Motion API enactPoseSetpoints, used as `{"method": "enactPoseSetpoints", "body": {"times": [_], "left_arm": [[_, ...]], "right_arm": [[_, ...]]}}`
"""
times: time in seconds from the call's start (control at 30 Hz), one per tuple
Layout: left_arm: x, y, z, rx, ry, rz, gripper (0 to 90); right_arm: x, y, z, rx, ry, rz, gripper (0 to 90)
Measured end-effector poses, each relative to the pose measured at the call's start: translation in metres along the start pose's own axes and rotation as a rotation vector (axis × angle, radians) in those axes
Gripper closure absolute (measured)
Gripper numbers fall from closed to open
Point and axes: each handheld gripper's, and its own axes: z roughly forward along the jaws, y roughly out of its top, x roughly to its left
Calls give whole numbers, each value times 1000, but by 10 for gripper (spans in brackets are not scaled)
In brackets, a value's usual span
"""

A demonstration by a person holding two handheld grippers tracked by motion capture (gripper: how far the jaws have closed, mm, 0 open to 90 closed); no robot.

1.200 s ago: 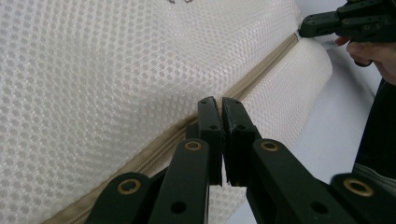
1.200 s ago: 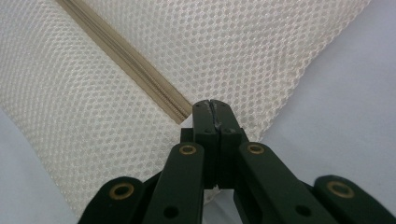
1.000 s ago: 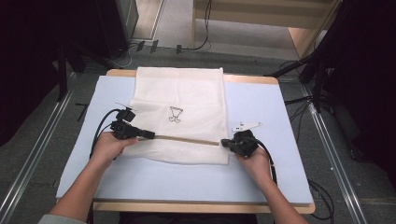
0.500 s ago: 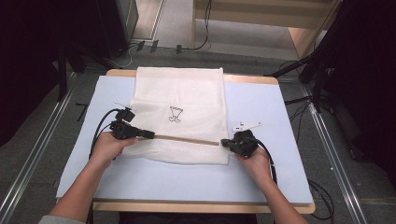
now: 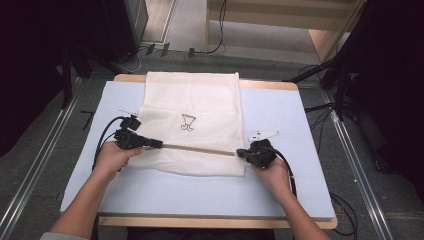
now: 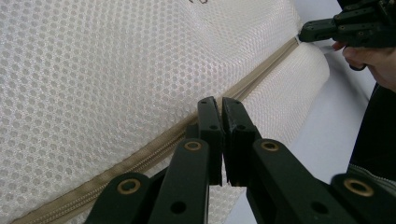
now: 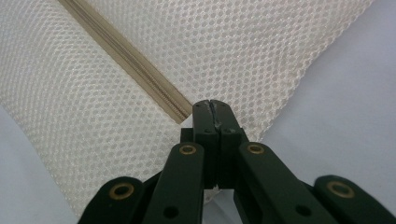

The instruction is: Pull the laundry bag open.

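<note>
A white mesh bag (image 5: 195, 100) lies flat on the pale blue mat (image 5: 280, 180), with a tan zipper (image 5: 200, 149) running across its near part. My left gripper (image 5: 160, 145) is shut at the zipper's left end. In the left gripper view its jaws (image 6: 220, 101) press together right on the zipper (image 6: 261, 79), pinching it. My right gripper (image 5: 239, 152) is shut at the zipper's right end. In the right gripper view its tips (image 7: 211, 103) close where the zipper (image 7: 126, 51) stops, on the bag's mesh (image 7: 261, 51). The zipper's slider is hidden.
A small black wire clip (image 5: 187, 121) lies on the bag's middle. A white clip (image 5: 263, 134) rests on the mat just beyond my right hand, and another small white piece (image 5: 125, 111) sits beyond my left gripper. The table's wooden edge (image 5: 215, 221) runs along the near side.
</note>
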Motion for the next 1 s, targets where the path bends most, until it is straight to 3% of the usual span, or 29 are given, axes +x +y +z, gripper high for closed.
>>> {"method": "enactPoseSetpoints", "body": {"times": [0.13, 0.17, 0.27, 0.63, 0.8, 0.83, 1.0], "left_arm": [[2, 0, -1, -1, -6, -11, 891], [2, 0, -2, 1, 14, -16, 892], [8, -2, -5, 1, 14, -44, 892], [17, -12, -21, -23, 19, -53, 891], [18, -13, -23, -23, 34, -57, 891], [19, -13, -24, -31, 58, -61, 892], [23, -16, -30, -43, 63, -71, 891]], "right_arm": [[0, 0, 0, -1, 1, -1, 900], [0, 0, 0, -1, 1, -2, 900], [0, 0, 0, 0, 2, -5, 900], [-1, 1, 0, 4, 11, -2, 900], [-2, 1, 0, 6, 12, -6, 900], [-1, 1, 0, 7, 12, -6, 900], [-2, 2, 0, 9, 15, -7, 900]]}}
